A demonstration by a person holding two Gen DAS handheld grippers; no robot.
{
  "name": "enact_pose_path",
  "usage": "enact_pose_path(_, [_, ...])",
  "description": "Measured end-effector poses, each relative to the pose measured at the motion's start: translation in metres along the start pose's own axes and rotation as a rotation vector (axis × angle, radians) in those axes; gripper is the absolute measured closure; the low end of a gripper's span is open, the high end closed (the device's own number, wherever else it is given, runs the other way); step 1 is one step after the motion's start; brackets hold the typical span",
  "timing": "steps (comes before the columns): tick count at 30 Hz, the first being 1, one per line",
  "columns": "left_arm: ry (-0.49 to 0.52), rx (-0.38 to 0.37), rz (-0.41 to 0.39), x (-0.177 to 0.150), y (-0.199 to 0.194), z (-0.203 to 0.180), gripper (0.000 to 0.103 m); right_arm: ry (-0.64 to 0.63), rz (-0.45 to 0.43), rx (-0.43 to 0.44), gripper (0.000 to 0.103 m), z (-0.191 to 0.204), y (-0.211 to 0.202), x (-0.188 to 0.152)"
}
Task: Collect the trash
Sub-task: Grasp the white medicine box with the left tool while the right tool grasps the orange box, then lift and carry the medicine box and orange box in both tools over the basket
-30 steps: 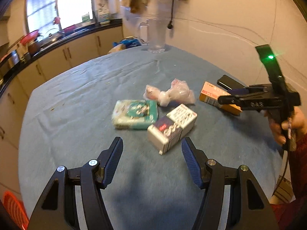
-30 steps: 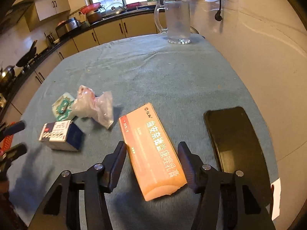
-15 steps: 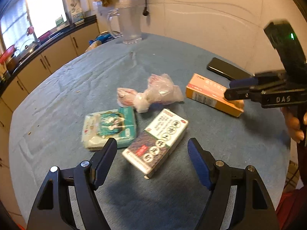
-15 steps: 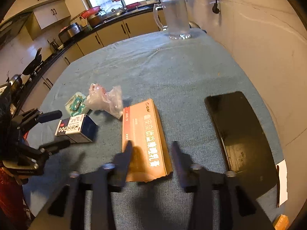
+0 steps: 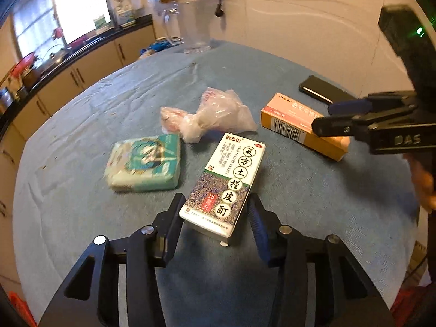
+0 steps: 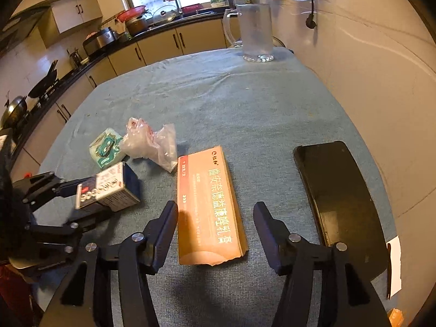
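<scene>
A white, green and blue medicine box point(image 5: 226, 185) lies on the blue-grey tablecloth point(image 5: 81, 218). My left gripper point(image 5: 215, 204) straddles its near end, jaws closing, with both pads against its long sides. The right wrist view shows the same box point(image 6: 109, 188) between the left gripper's fingers point(image 6: 65, 188). A long orange box point(image 6: 209, 204) lies flat between the fingers of my right gripper point(image 6: 215, 207). Those jaws are opening, with a gap on each side. In the left wrist view, the right gripper point(image 5: 324, 118) hovers over the orange box point(image 5: 297, 128).
A teal tissue pack point(image 5: 144, 163) and a crumpled clear plastic bag point(image 5: 209, 117) lie just beyond the medicine box. A black phone point(image 6: 338, 196) lies to the right of the orange box. A glass mug point(image 6: 256, 32) stands at the far edge. Kitchen counters run behind on the left.
My left gripper has come forward and down over the medicine box, and its jaws have narrowed onto it. The right gripper's jaws have widened slightly around the orange box.
</scene>
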State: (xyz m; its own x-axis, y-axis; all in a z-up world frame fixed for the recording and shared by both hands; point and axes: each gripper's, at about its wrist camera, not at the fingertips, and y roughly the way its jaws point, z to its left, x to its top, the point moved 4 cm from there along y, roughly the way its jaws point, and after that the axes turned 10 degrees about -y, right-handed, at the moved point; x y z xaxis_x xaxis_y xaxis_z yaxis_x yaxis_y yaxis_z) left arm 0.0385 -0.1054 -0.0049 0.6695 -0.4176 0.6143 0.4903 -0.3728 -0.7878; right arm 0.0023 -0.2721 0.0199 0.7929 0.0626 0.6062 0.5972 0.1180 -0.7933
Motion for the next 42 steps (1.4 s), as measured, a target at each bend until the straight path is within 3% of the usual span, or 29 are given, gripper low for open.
enact_pose_path(6, [-0.103, -0.008, -0.049, -0.015, -0.027, 0.018, 0.060, -0.073, 0.039, -0.056, 0.038, 0.013, 0.016, -0.001])
enact_pose_path(9, [-0.129, 0.009, -0.077, -0.022, -0.037, 0.023, 0.062, -0.093, 0.047, -0.077, 0.050, 0.017, 0.020, -0.004])
enact_pose_path(13, [-0.172, 0.010, -0.111, -0.029, -0.048, 0.032, 0.064, -0.084, 0.022, -0.080, 0.051, 0.016, 0.014, -0.004])
enact_pose_path(24, [-0.248, -0.001, -0.056, -0.042, -0.042, 0.048, 0.064, -0.110, -0.056, -0.020, 0.051, 0.045, -0.012, 0.000])
enact_pose_path(27, [-0.262, -0.019, -0.021, -0.041, -0.034, 0.049, 0.055, -0.115, -0.057, 0.000, 0.051, 0.054, -0.012, -0.002])
enact_pose_path(30, [-0.265, -0.006, -0.007, -0.039, -0.027, 0.049, 0.054, -0.120, -0.058, 0.017, 0.051, 0.058, -0.012, -0.003])
enact_pose_path(32, [-0.271, -0.014, -0.003, -0.040, -0.025, 0.048, 0.064, -0.121, -0.060, 0.019, 0.051, 0.059, -0.013, -0.003])
enact_pose_path(38, [-0.306, 0.011, -0.068, -0.041, -0.041, 0.053, 0.070, -0.132, -0.074, 0.054, 0.051, 0.072, -0.017, -0.006])
enact_pose_path(42, [-0.335, 0.069, -0.135, -0.045, -0.059, 0.062, 0.070, -0.150, -0.087, 0.080, 0.051, 0.086, -0.019, -0.003])
